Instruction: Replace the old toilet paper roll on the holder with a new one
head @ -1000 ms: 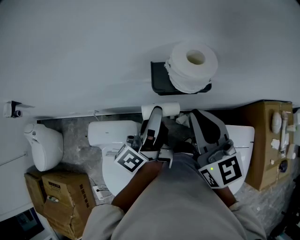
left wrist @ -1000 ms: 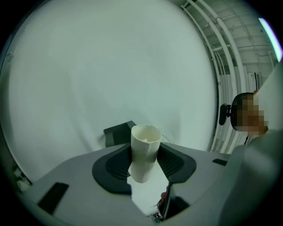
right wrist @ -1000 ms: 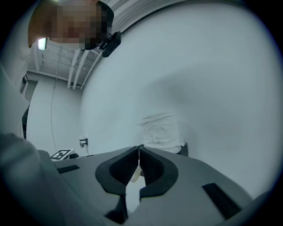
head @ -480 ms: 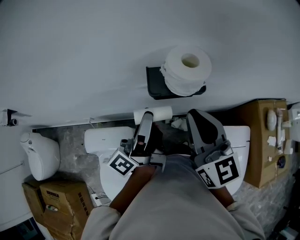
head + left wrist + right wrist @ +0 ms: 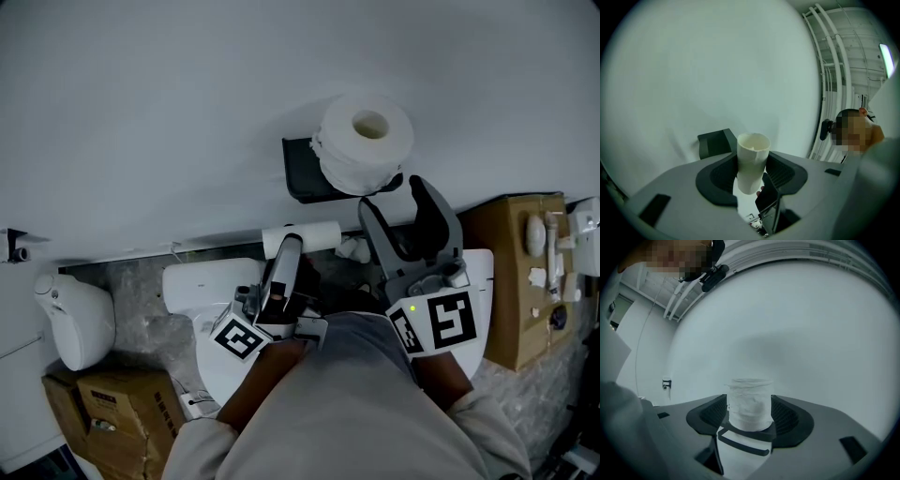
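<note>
The right gripper (image 5: 394, 198) had just spread its jaws. The new roll (image 5: 367, 141) sat on the holder (image 5: 300, 174), just beyond the open jaws and in line with their gap, not pressed. Below and left of the holder, the left gripper (image 5: 292, 246) was clamped on the old tube (image 5: 752, 159).

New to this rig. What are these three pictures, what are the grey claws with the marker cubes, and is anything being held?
A person holds a two-jaw gripper in each hand. The head view looks down from a camera on the person's head; the other two cameras ride on the grippers, looking along their jaws. The left gripper clamps an empty roll tube. The right gripper, whose jaws have just been opening, stands at the toilet paper roll on the black wall holder; the roll shows between the jaws, unpressed. Below are a white toilet and cardboard boxes.
</note>
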Tool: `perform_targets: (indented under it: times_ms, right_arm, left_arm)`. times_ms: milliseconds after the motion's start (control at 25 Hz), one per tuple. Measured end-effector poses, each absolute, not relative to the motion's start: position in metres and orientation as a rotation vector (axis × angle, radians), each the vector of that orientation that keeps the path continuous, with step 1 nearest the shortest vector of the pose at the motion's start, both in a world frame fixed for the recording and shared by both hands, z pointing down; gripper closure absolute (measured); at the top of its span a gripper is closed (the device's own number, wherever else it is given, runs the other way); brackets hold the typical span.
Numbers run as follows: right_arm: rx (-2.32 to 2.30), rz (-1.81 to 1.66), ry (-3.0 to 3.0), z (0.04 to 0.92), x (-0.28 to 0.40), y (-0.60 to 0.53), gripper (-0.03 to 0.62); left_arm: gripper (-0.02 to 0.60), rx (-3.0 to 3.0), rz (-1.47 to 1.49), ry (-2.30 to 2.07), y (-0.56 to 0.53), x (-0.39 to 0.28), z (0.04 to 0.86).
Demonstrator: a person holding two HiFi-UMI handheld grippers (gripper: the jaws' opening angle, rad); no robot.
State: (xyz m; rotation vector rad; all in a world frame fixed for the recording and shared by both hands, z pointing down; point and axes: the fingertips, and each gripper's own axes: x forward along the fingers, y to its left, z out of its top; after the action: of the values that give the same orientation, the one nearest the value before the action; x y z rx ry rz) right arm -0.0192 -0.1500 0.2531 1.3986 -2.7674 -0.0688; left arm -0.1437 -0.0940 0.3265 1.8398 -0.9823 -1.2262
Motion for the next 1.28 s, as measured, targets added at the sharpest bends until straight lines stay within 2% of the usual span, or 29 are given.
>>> perform_targets:
  times_ms: [160,400,1280]
  right_arm:
    - [1.413,-0.066,-2.738,0.252,-0.028,-0.17,0.213]
    - [1.375,-0.051,-2.715,0.259,-0.045,-0.191,0.163]
    - [1.343,-0.023,-2.688,0.259,-0.048,-0.206,0.157]
  left_arm:
    - [0.407,1.845,-1.212,-0.994,-0.094,-0.145,0.329]
    - [0.407,1.833,-1.187,-1.002,-0.095,-0.146,0.336]
    - [0.407,1.838,-1.184,-0.975,-0.095,-0.148,0.34]
